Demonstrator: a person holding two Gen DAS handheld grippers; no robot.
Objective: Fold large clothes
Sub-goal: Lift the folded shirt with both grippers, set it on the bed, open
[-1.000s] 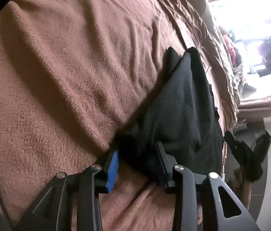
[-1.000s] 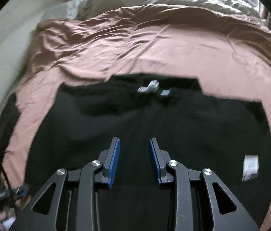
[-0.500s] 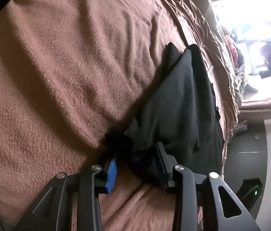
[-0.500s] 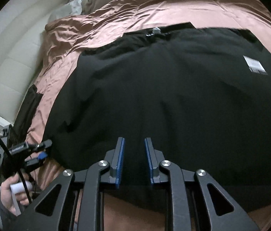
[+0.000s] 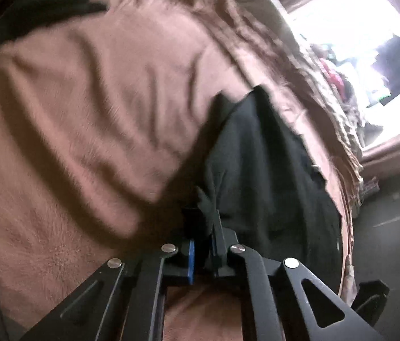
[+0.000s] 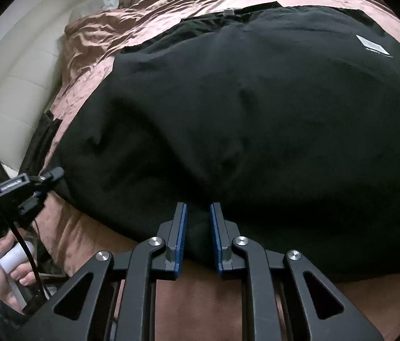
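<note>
Black cloth: a large garment [image 6: 256, 119] is spread on the brown bed cover [image 5: 86, 108].
Left gripper [image 5: 201, 227]: fingers are clamped on the garment's edge.
Right gripper [image 6: 198, 221]: fingers are narrow and closing, with the near hem bunched between them.

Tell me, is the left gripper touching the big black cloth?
Touching. The left wrist view shows the left gripper with jaws pinched shut on the black cloth's edge.
</note>
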